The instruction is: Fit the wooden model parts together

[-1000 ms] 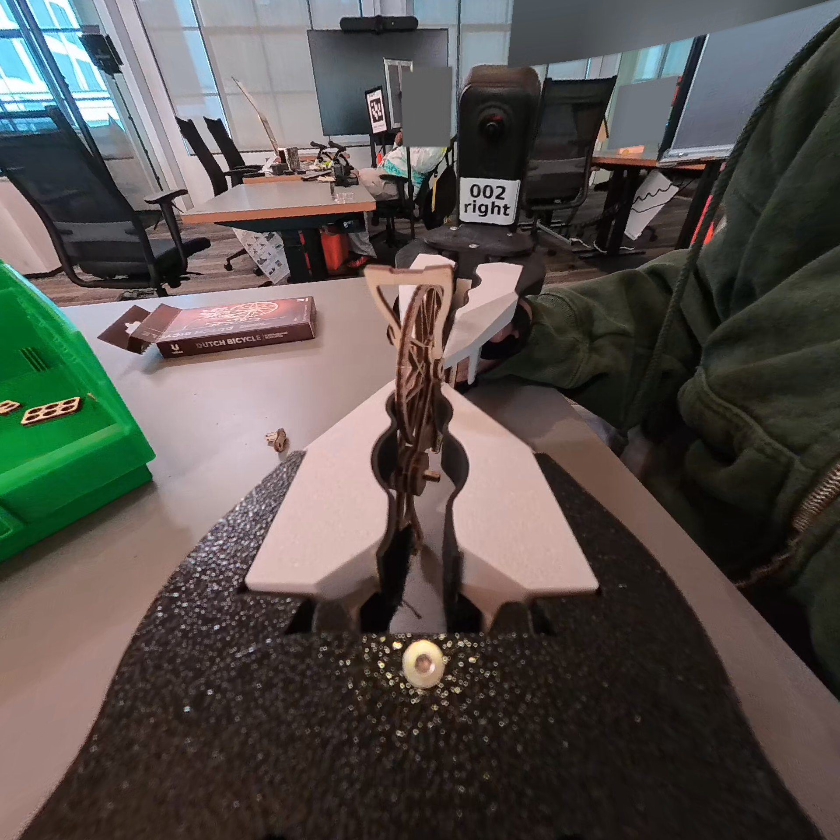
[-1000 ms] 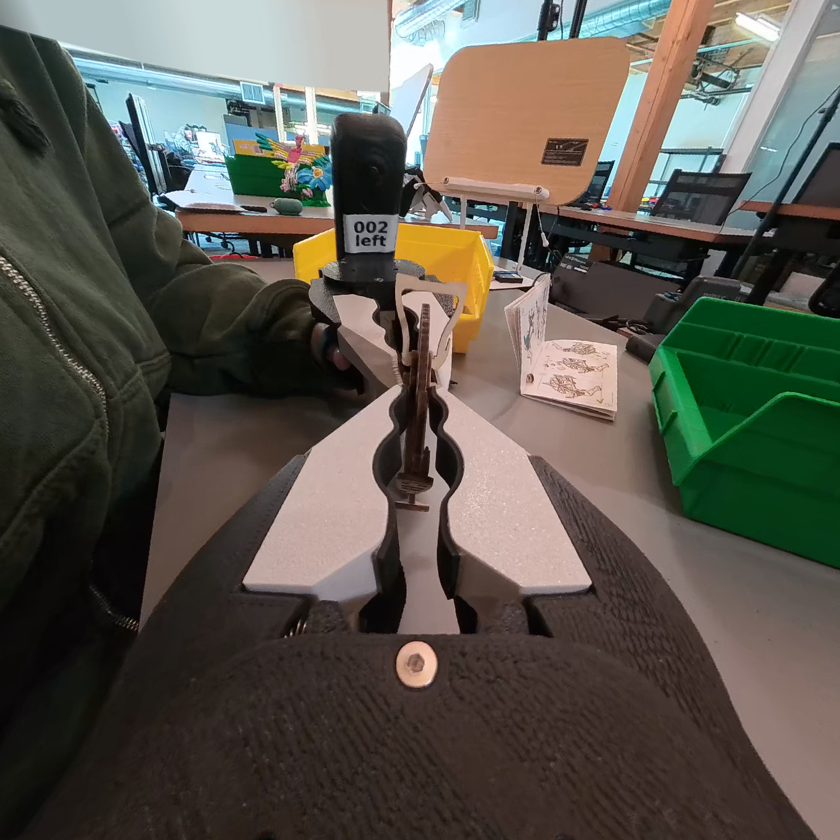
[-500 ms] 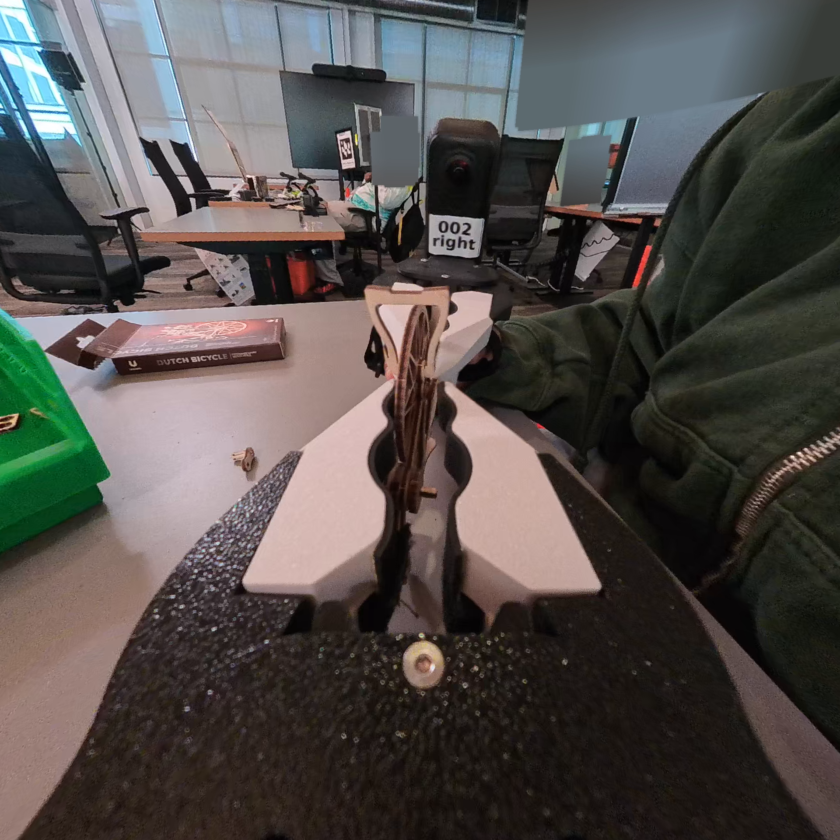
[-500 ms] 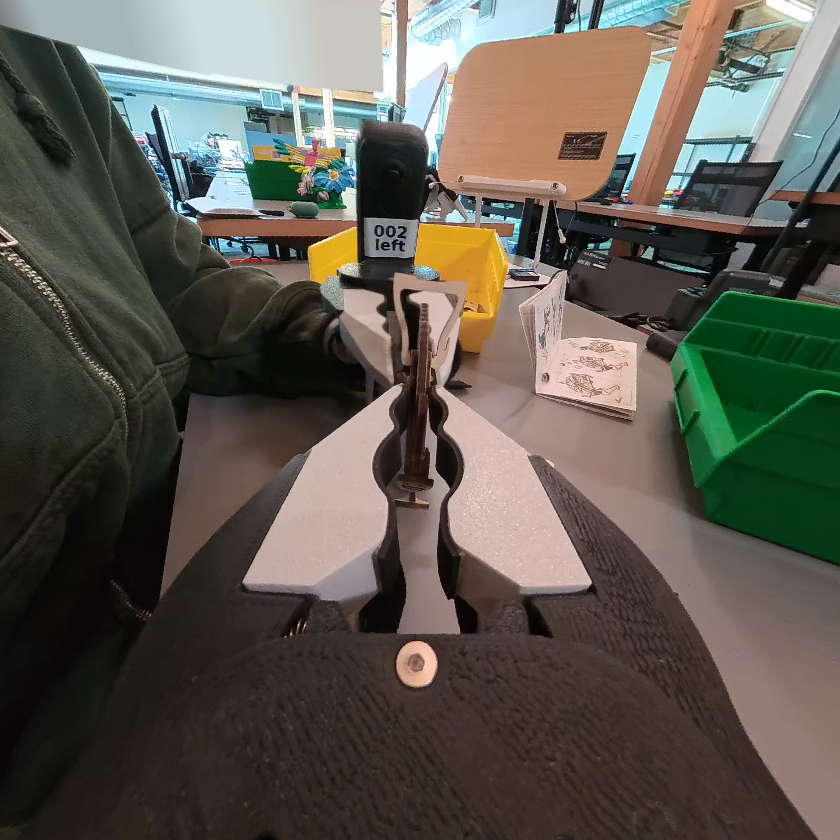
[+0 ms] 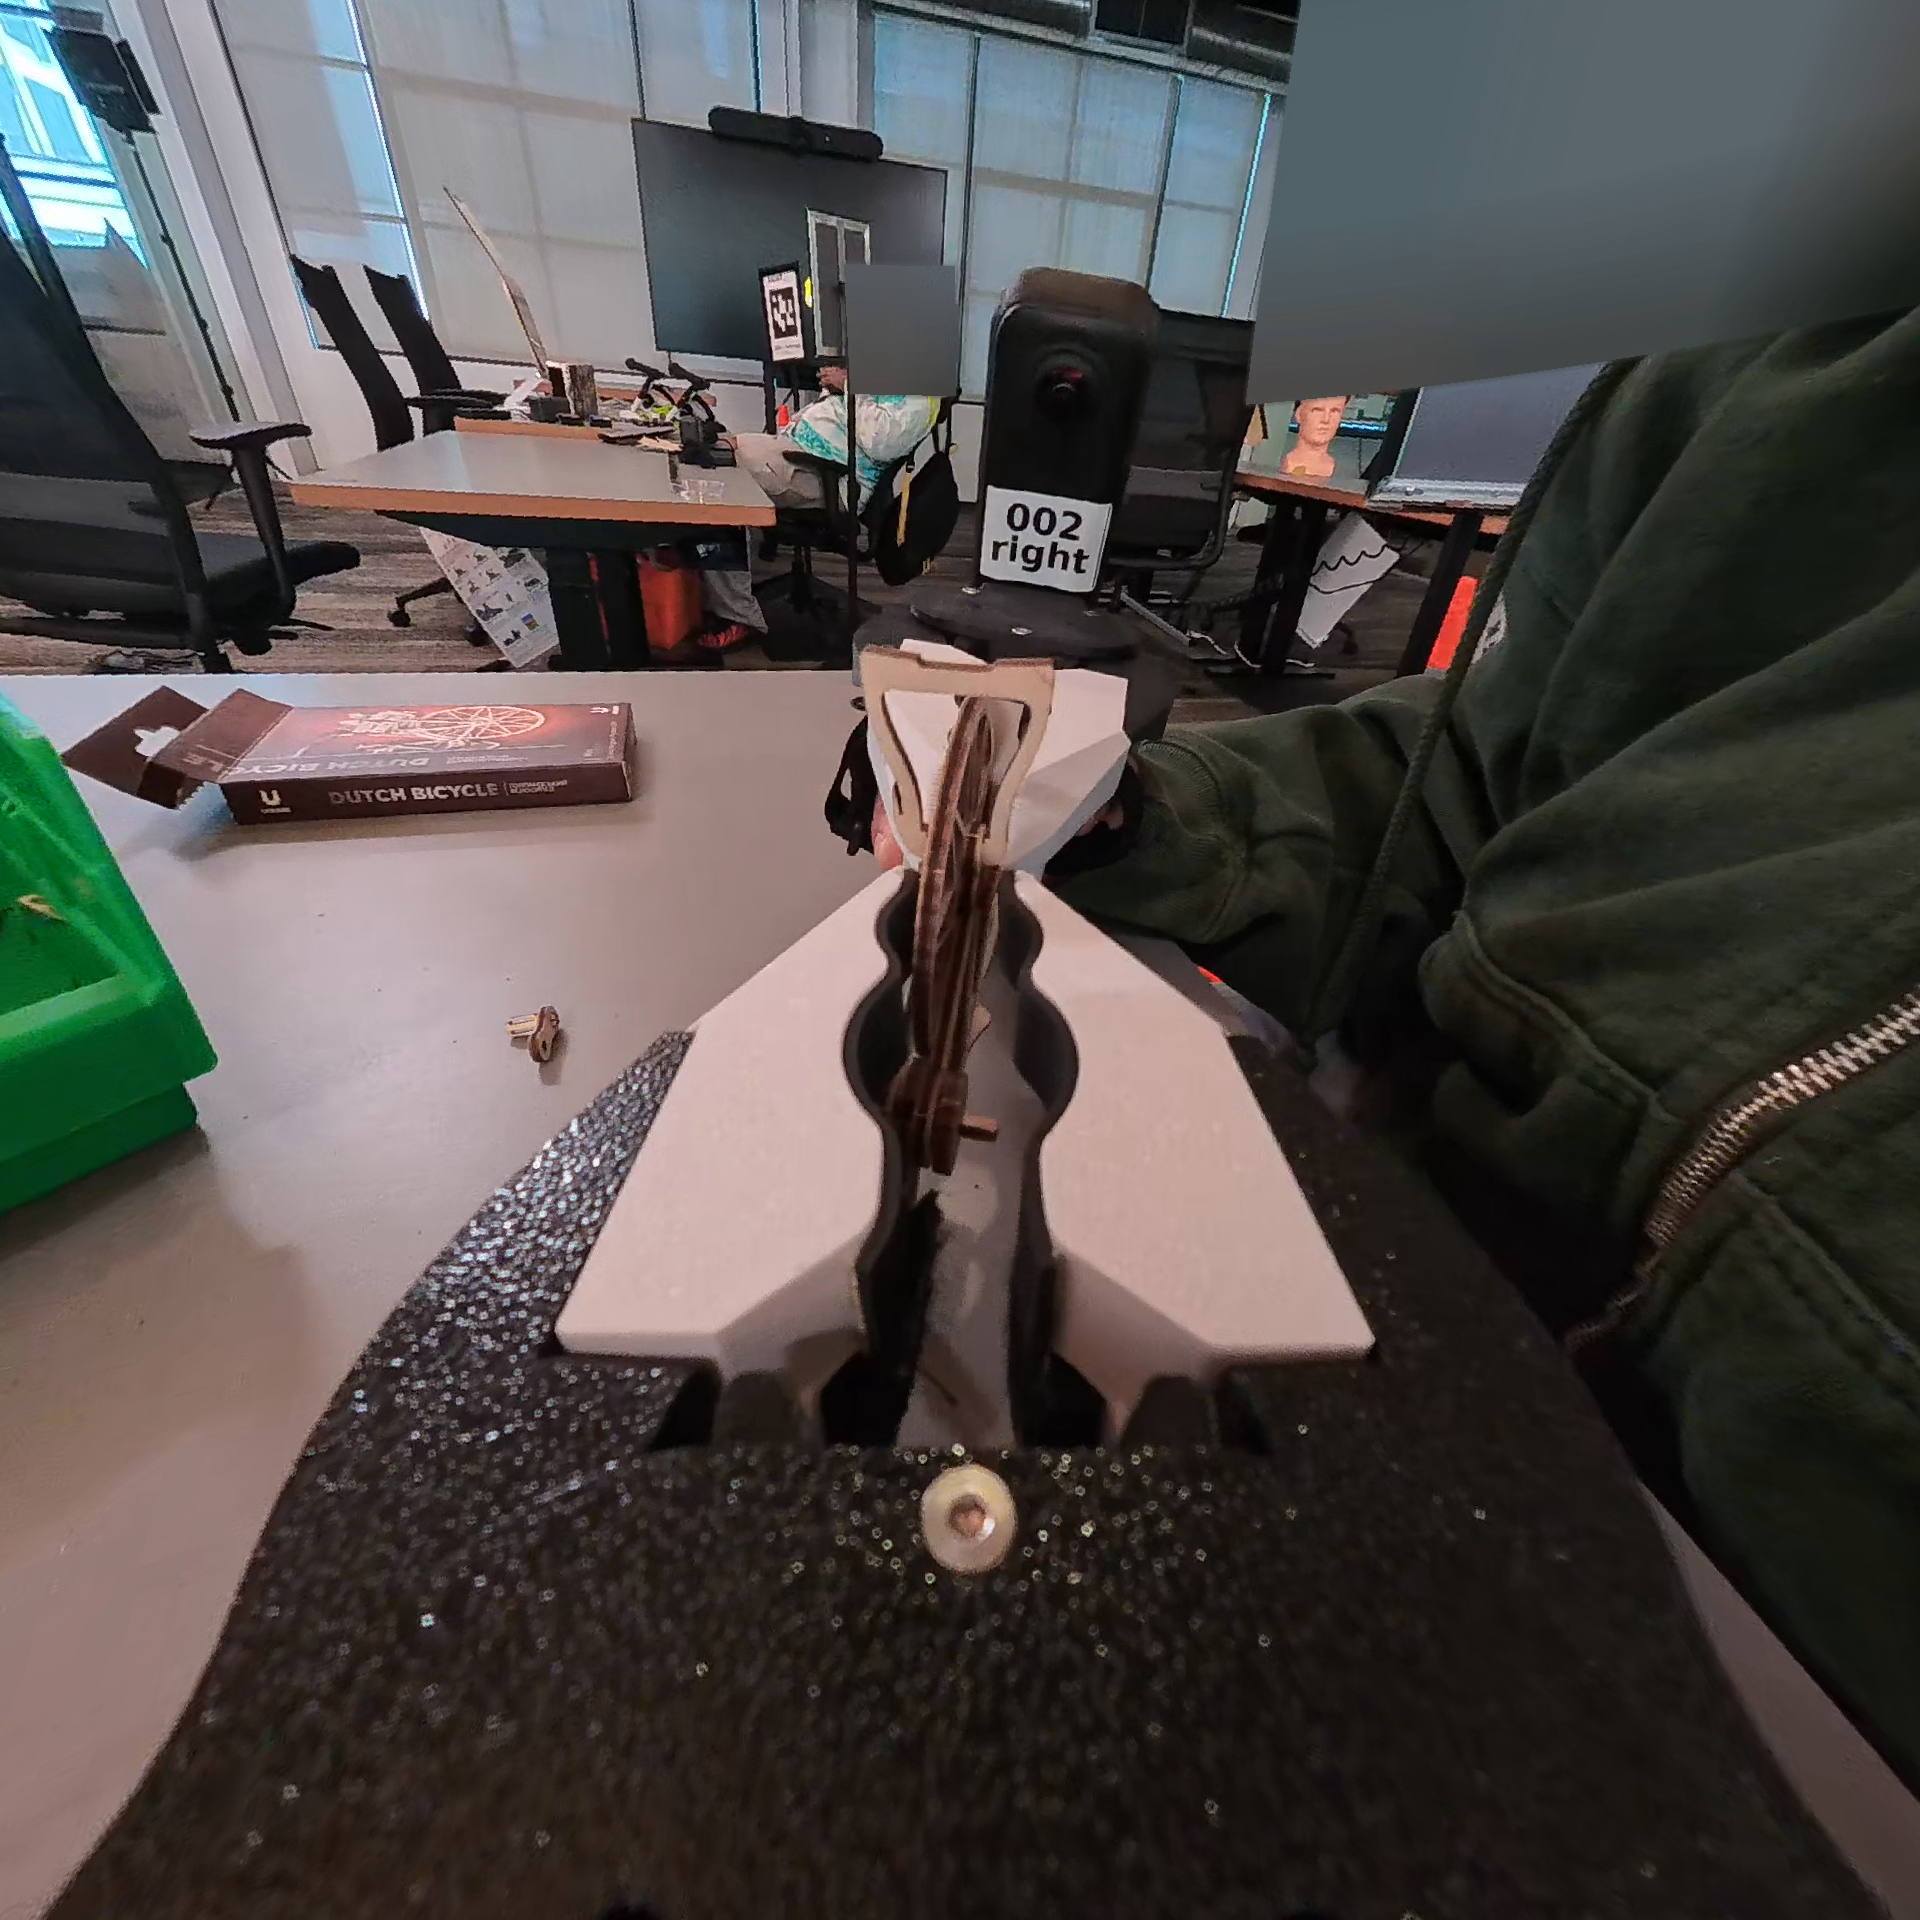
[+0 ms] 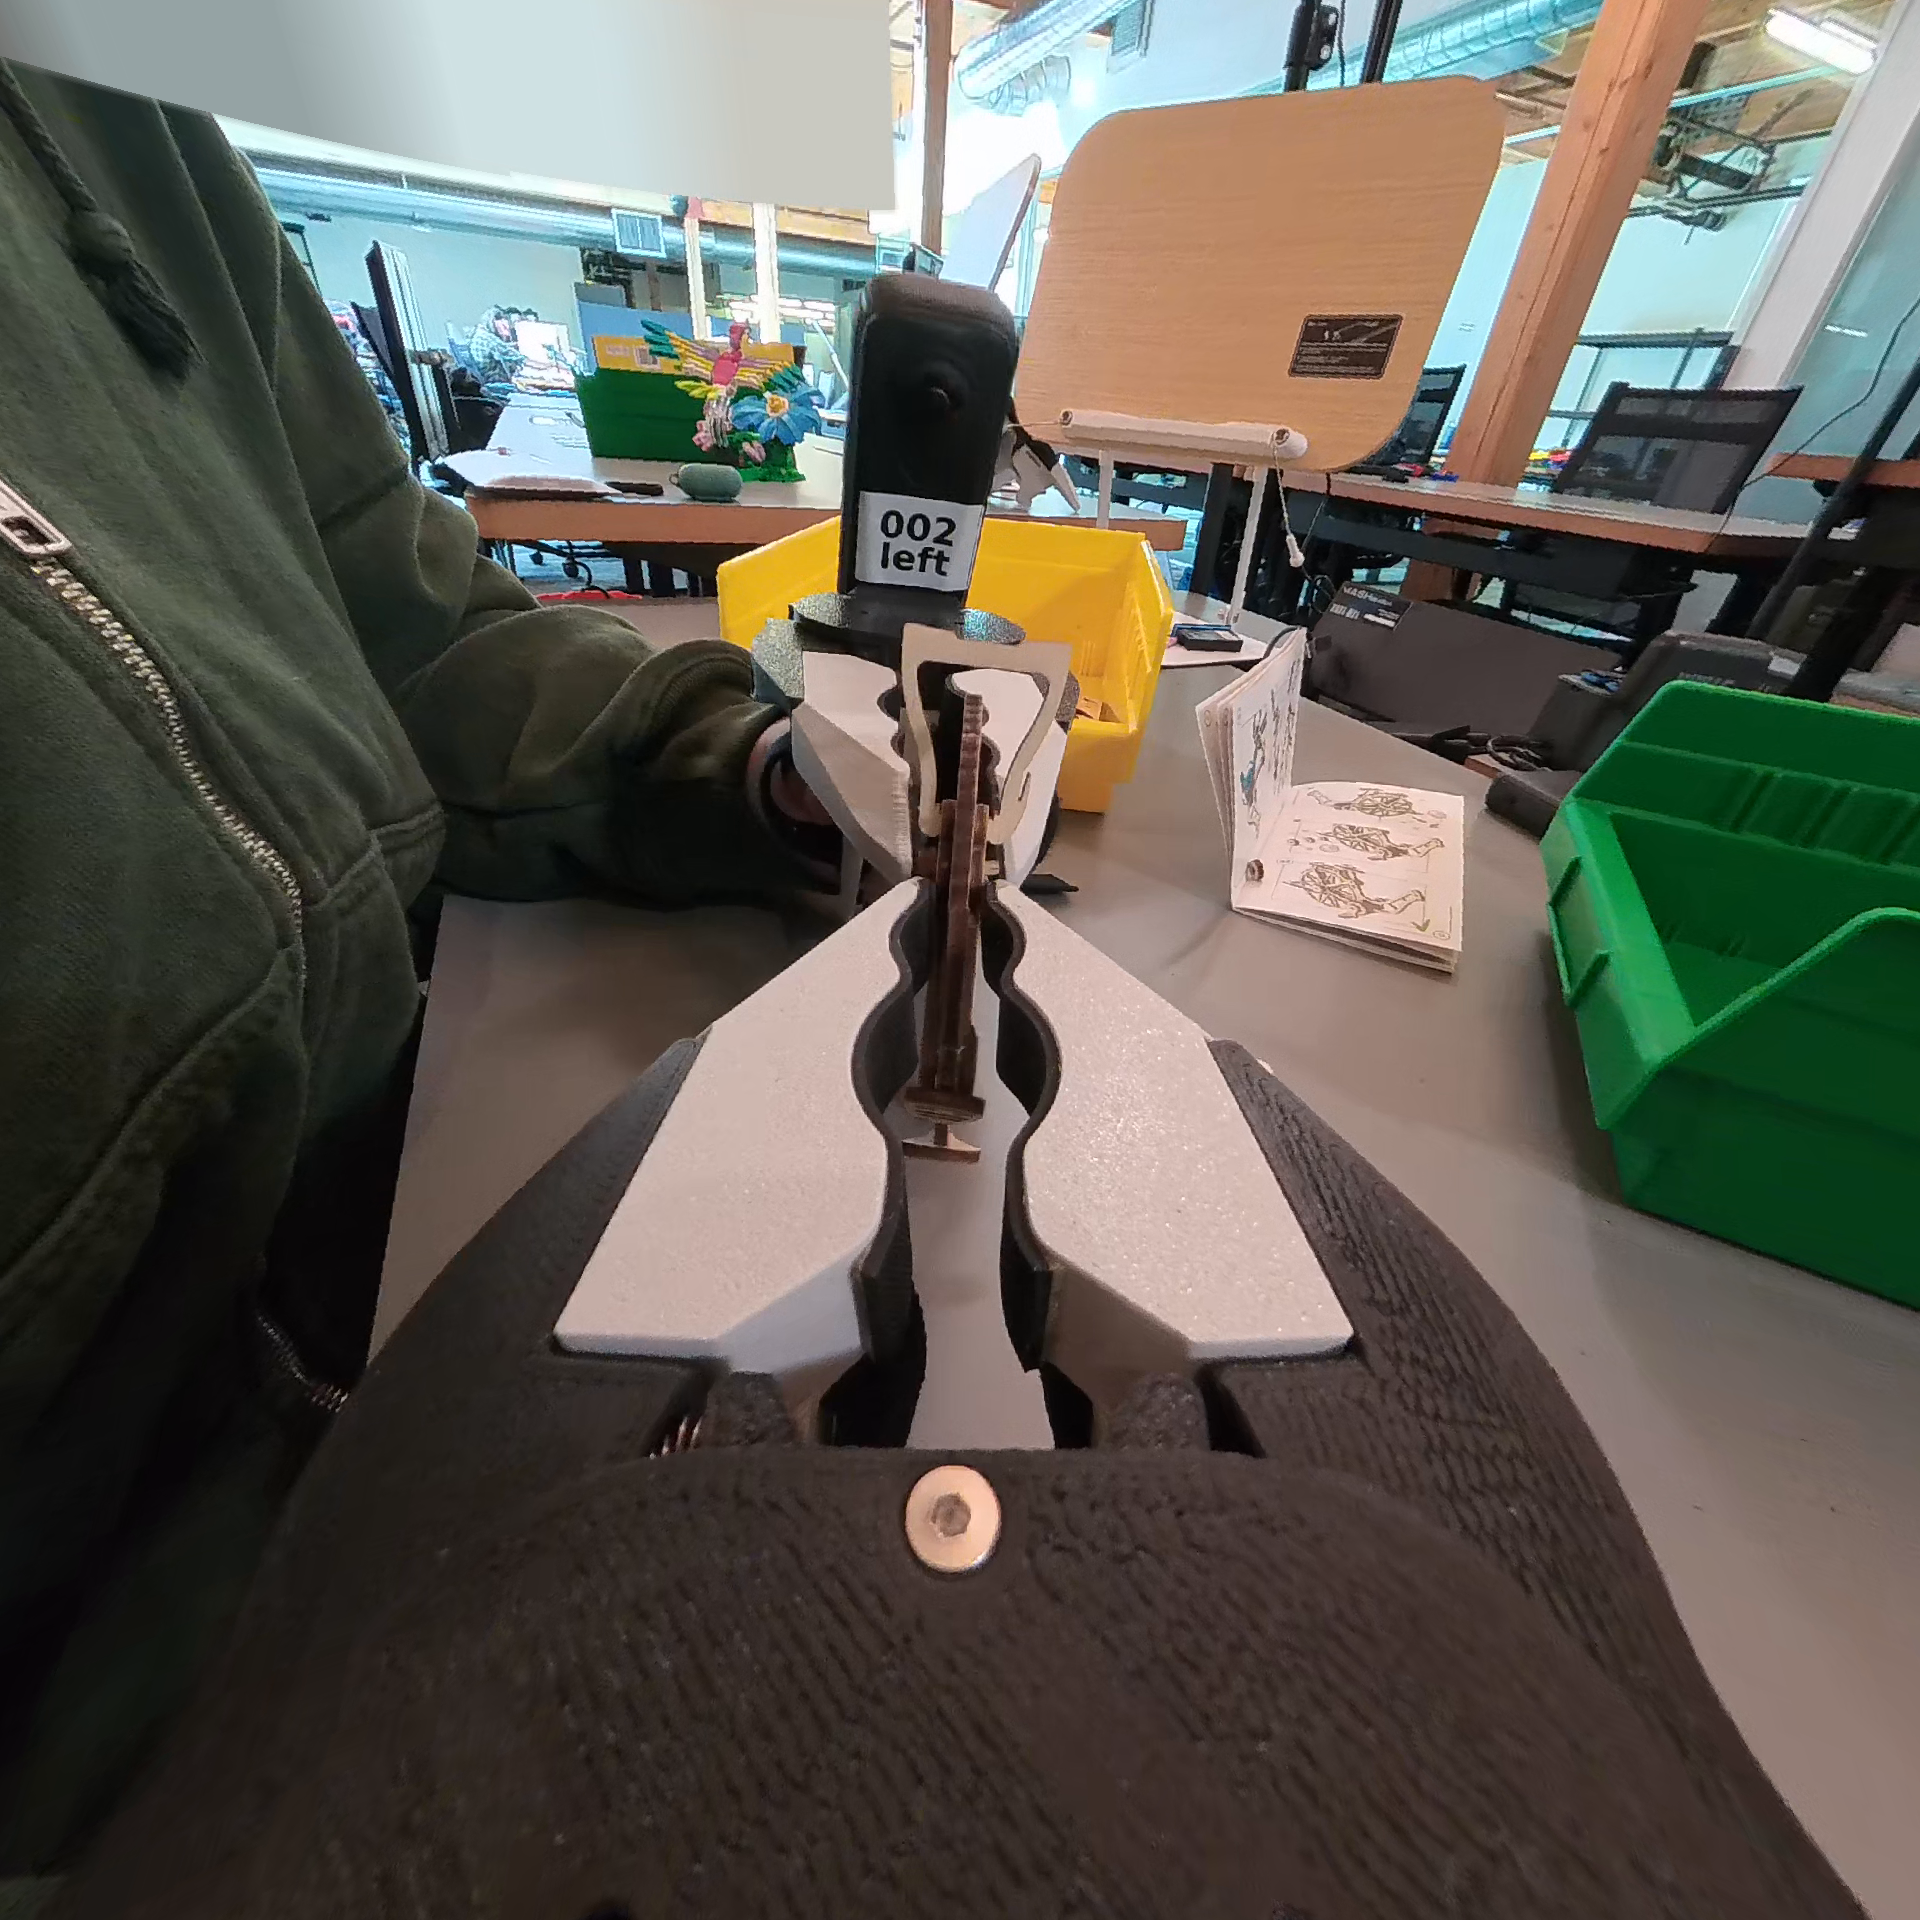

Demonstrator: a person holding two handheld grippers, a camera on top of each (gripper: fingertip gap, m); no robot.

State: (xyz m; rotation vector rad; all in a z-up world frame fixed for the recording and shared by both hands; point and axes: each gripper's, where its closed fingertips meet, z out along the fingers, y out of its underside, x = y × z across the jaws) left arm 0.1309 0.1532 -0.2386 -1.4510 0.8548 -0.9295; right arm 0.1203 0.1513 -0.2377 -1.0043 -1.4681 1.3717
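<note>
A dark wooden wheel assembly (image 5: 951, 935) stands edge-on between my two grippers, which face each other. A pale wooden fork piece (image 5: 956, 691) straddles its top edge. My left gripper (image 5: 956, 883) is shut on the near end of the assembly. My right gripper (image 5: 987, 805) shows beyond it. In the right wrist view, my right gripper (image 6: 956, 888) is shut on the other end of the assembly (image 6: 948, 997). The fork piece (image 6: 982, 665) sits over it, in front of the left gripper (image 6: 925, 821). Both hold it above the grey table (image 5: 364, 987).
A green bin (image 5: 83, 1039), a brown model box (image 5: 416, 764) and a small loose wooden part (image 5: 535, 1034) lie to the left. A yellow bin (image 6: 1091, 603), an instruction booklet (image 6: 1351, 862) and a green bin (image 6: 1745, 935) stand in the right wrist view. The person's green sleeve (image 5: 1558, 935) is close by. Left and right tips are no more than a few centimetres apart.
Both grippers stay shut on the assembly and have shifted together a little. The left view has swung away from the green bin. The fork piece now stands more upright.
</note>
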